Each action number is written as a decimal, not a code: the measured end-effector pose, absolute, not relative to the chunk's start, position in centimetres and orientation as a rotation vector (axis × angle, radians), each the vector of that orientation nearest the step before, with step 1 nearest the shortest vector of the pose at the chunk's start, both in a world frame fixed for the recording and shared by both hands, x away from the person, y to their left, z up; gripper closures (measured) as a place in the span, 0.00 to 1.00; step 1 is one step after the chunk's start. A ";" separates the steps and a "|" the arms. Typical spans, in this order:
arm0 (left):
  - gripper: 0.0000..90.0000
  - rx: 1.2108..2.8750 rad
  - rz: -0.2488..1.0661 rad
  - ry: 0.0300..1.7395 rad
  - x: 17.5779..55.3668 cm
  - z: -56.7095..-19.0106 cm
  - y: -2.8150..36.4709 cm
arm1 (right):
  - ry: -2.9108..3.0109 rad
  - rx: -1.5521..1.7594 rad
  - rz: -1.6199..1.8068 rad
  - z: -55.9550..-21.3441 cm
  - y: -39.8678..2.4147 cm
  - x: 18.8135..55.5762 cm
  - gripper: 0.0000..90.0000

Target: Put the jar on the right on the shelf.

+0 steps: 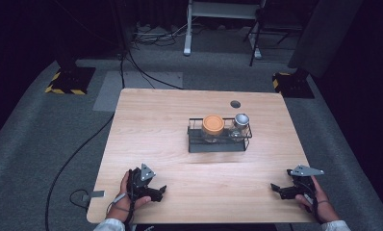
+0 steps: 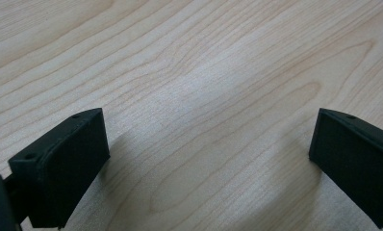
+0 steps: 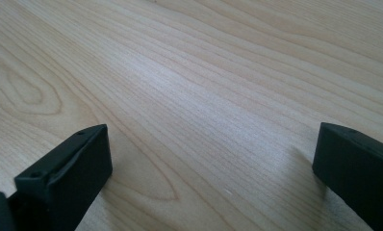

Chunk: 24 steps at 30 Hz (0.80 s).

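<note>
two grippers low at the near table edge, one per hand. left gripper (image 1: 161,190) at the near left, held in the left hand (image 1: 124,198), jaws spread wide with bare wood between them; same wide gap seen along the left gripper (image 2: 209,159) in its own view. right gripper (image 1: 275,187) at the near right, held in the right hand (image 1: 319,204), jaws likewise wide apart and gripping nothing; right gripper (image 3: 211,168) in its own view with plain wood grain between the two black jaws. well apart from each other, both pointing inward.

one wooden table (image 1: 151,125). one black wire rack (image 1: 218,144) past the middle, slightly right of centre, well beyond both grippers. two jars inside the rack, side by side: one jar (image 1: 212,126) with an orange lid on the left, one jar (image 1: 241,121) with a silver lid on the right. one small dark round spot (image 1: 235,104) on the table behind the rack. two black-and-yellow striped bases (image 1: 69,81) on the grey floor, one at each far corner.
</note>
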<state>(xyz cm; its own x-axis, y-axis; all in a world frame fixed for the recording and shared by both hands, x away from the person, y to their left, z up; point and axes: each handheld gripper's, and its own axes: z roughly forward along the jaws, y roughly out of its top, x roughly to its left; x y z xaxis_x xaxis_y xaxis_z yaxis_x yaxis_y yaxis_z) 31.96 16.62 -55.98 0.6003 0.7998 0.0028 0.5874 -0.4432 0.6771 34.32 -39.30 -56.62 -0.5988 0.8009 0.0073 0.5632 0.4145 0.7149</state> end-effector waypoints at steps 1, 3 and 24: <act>0.00 2.186 0.429 1.091 32.0 -56.0 16.6 | 2.339 1.175 0.989 -56.6 -39.3 34.3 0.00; 0.00 2.186 0.429 1.091 32.0 -56.0 16.6 | 2.341 1.174 0.989 -56.6 -39.3 34.3 0.00; 0.00 2.187 0.428 1.089 32.0 -56.0 16.6 | 2.346 1.167 0.992 -56.6 -39.3 34.8 0.00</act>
